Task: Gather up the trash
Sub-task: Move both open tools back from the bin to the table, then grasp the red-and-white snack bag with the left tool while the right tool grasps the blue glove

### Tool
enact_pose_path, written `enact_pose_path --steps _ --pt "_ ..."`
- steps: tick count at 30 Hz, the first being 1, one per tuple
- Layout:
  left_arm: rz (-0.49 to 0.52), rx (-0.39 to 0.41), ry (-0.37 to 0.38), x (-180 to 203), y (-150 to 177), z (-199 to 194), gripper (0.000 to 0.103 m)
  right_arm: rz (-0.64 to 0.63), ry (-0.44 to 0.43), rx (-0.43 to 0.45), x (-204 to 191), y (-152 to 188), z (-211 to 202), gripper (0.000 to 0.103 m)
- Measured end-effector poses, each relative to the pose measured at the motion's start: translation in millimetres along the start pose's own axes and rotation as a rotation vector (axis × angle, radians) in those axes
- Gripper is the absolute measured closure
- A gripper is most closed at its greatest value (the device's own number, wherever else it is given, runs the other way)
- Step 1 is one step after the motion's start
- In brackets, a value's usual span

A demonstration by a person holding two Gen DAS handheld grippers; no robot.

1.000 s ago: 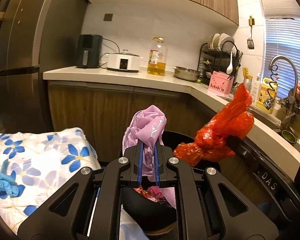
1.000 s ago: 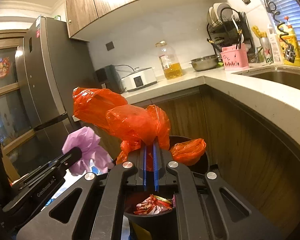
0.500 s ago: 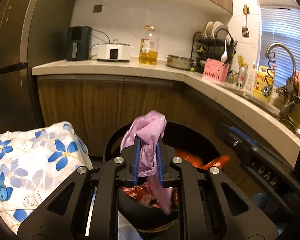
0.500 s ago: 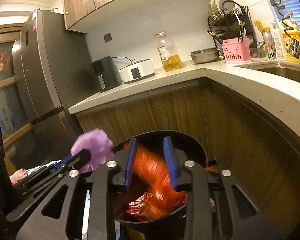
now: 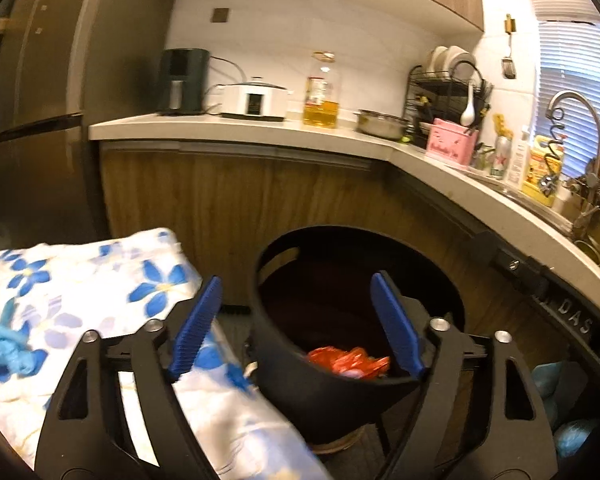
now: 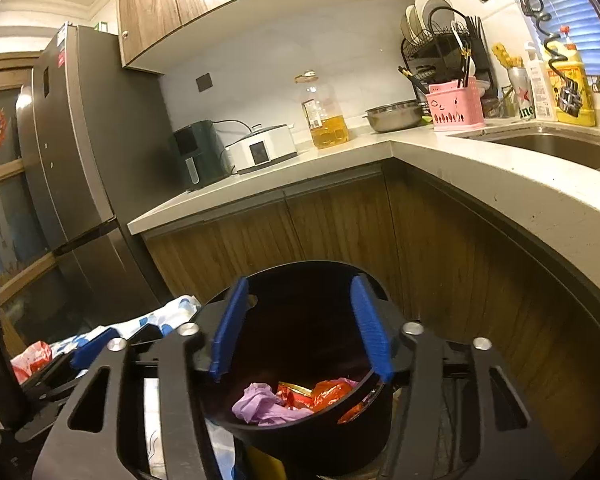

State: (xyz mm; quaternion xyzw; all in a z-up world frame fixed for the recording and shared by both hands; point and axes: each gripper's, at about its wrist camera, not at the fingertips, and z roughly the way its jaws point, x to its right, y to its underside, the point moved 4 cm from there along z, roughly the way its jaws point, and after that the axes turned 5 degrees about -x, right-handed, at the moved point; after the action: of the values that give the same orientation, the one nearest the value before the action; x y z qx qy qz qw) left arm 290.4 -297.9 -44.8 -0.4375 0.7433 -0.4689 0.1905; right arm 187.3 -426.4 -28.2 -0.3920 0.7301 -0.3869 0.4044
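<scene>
A black round bin [image 5: 340,396] stands on the floor by the wooden cabinets; it also shows in the right wrist view [image 6: 312,440]. Inside lie a purple bag [image 6: 260,402] and an orange plastic bag [image 6: 332,394], the orange one also seen in the left wrist view [image 5: 348,362]. My left gripper [image 5: 296,324] is open and empty, above the bin's near left rim. My right gripper [image 6: 300,330] is open and empty, right over the bin. A blue crumpled piece [image 5: 4,346] lies on the floral cloth [image 5: 100,280] at the left.
A curved kitchen counter [image 6: 500,184] wraps around behind and right of the bin, with an oil bottle [image 6: 326,114], cooker, pot and dish rack. A tall fridge [image 6: 80,180] stands at the left. A red-and-white wrapper [image 6: 32,358] lies on the cloth.
Both grippers opened. The orange bag dropped from the right gripper into the bin, then the purple bag dropped from the left gripper. Both grippers are now empty.
</scene>
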Motion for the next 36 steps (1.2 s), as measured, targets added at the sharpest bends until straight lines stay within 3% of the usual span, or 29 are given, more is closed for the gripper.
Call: enact_pose_path --steps 3,7,13,21,27,36 --pt "-0.021 -0.002 -0.034 -16 8 -17 0.013 -0.012 -0.013 -0.010 -7 7 -7 0.029" --pt "-0.063 0.013 -0.123 -46 23 -49 0.008 -0.036 -0.025 -0.028 -21 19 -15 0.024" --pt "-0.125 0.066 -0.237 -85 43 -99 0.007 -0.063 -0.046 -0.029 -50 39 -30 0.022" --pt "-0.235 0.115 -0.407 -160 68 -163 0.007 -0.109 -0.144 -0.069 -111 69 -34 0.022" --pt "-0.319 0.125 -0.529 -218 82 -194 0.007 -0.164 -0.230 -0.102 -162 89 -28 0.022" --pt "-0.387 0.136 -0.620 -282 87 -213 0.007 -0.231 -0.320 -0.145 -223 112 -14 0.022"
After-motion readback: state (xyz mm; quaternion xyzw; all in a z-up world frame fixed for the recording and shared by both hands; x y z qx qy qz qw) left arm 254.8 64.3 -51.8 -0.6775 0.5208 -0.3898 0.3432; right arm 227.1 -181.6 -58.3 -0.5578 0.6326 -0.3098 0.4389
